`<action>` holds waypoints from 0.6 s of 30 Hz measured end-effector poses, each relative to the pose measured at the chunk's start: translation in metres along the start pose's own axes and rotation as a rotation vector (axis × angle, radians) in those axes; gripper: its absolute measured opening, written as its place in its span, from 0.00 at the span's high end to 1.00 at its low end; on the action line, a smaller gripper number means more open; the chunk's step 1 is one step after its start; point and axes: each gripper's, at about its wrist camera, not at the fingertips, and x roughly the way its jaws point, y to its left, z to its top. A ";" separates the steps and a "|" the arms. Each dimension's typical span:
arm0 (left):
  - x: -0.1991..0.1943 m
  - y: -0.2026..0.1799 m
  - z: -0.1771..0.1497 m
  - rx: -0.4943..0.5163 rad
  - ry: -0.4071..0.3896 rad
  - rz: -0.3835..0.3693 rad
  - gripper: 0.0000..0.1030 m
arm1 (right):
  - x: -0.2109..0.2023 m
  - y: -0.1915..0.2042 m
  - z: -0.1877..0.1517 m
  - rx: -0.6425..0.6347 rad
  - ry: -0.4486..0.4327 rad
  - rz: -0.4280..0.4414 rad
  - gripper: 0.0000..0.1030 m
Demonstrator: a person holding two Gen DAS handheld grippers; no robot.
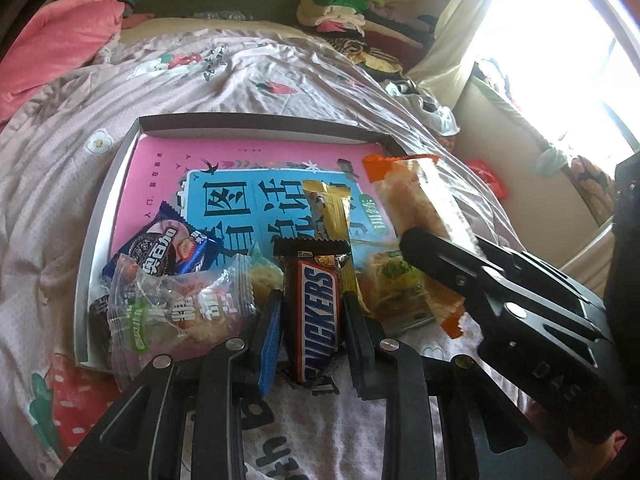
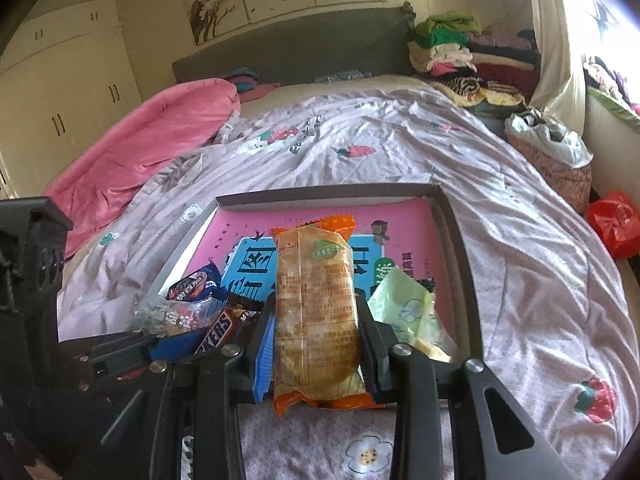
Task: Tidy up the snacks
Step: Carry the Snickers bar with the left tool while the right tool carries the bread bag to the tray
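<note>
My left gripper (image 1: 314, 304) is shut on a Snickers bar (image 1: 318, 312), held over the near edge of a shallow box (image 1: 256, 120) lined with a pink and blue book. My right gripper (image 2: 318, 312) is shut on an orange-ended bread pack (image 2: 316, 312), also over the box (image 2: 320, 192); this pack shows at the right in the left wrist view (image 1: 416, 208). In the box lie a blue Oreo pack (image 1: 168, 248), a clear cake pack (image 1: 188, 308), a gold bar (image 1: 330, 212) and a green pack (image 2: 404, 312).
The box rests on a bed with a pale strawberry-print quilt (image 2: 400, 152). A pink blanket (image 2: 144, 148) lies far left. Folded clothes (image 2: 444, 48) are stacked by the headboard. A red bag (image 2: 614, 220) sits on the floor at right.
</note>
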 end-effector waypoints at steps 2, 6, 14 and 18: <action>0.000 0.002 0.001 -0.005 -0.001 -0.001 0.72 | 0.004 0.000 0.002 0.008 0.009 0.012 0.65; 0.001 0.003 0.001 -0.009 -0.002 -0.007 0.72 | 0.013 0.002 0.004 0.011 0.020 0.022 0.65; 0.001 0.004 0.002 -0.011 -0.004 -0.005 0.72 | 0.022 0.003 0.004 0.016 0.043 0.025 0.65; 0.001 0.004 0.001 -0.013 -0.004 -0.007 0.72 | 0.023 0.003 0.004 0.017 0.044 0.022 0.65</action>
